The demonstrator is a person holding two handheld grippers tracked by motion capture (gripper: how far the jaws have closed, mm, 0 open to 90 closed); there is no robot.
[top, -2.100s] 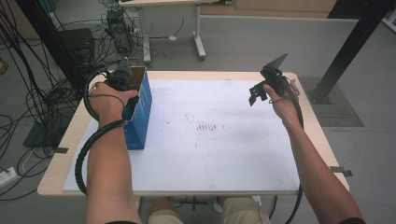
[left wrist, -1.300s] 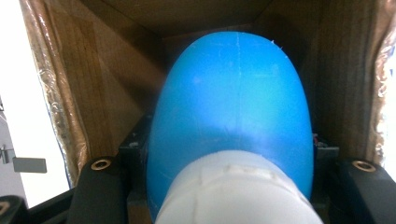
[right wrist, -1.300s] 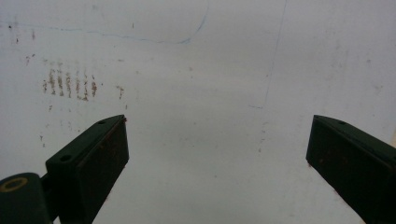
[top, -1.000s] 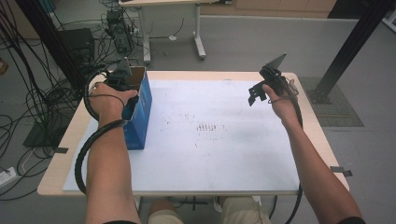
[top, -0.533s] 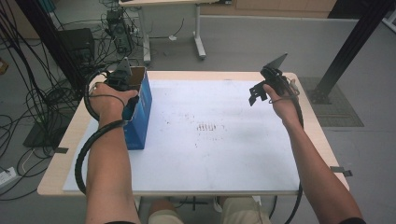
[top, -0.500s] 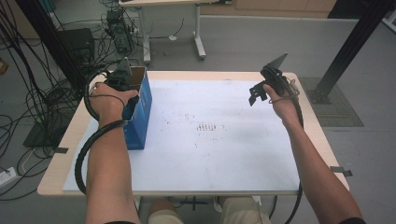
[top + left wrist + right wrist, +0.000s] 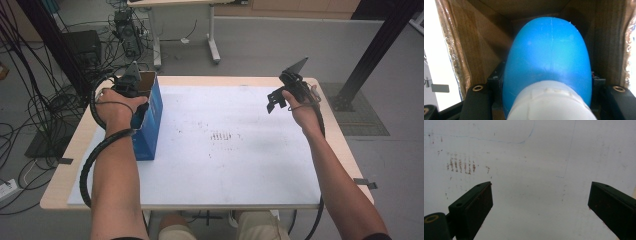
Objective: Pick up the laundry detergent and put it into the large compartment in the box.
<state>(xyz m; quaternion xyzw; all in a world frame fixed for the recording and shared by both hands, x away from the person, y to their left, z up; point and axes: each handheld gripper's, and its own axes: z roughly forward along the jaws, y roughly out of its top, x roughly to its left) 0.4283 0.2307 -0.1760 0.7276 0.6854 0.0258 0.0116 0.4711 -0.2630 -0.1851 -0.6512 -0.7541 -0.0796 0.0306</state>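
- Grey floor point(image 7: 260, 45) surrounded the table point(image 7: 330, 145), with black cables point(image 7: 30, 100) heaped at its left and a second desk's legs point(image 7: 212, 35) behind.
- White sheet point(image 7: 225, 160) covered the tabletop, marked with brown smudges point(image 7: 222, 136) near its middle.
- Blue box point(image 7: 150, 120) stood open at the left edge.
- Left gripper point(image 7: 131, 82) reached into the box, jaws clamped on a blue rounded object point(image 7: 549, 60).
- Right gripper point(image 7: 285, 92) hovered over the far right corner, jaws wide apart.

My left claw point(image 7: 134, 84) sits at open top of blue box point(image 7: 150, 120), near table's point(image 7: 200, 200) left edge. My right claw point(image 7: 280, 97) up over white sheet's point(image 7: 225, 165) far right corner. Brown marks point(image 7: 223, 136) mid-sheet.
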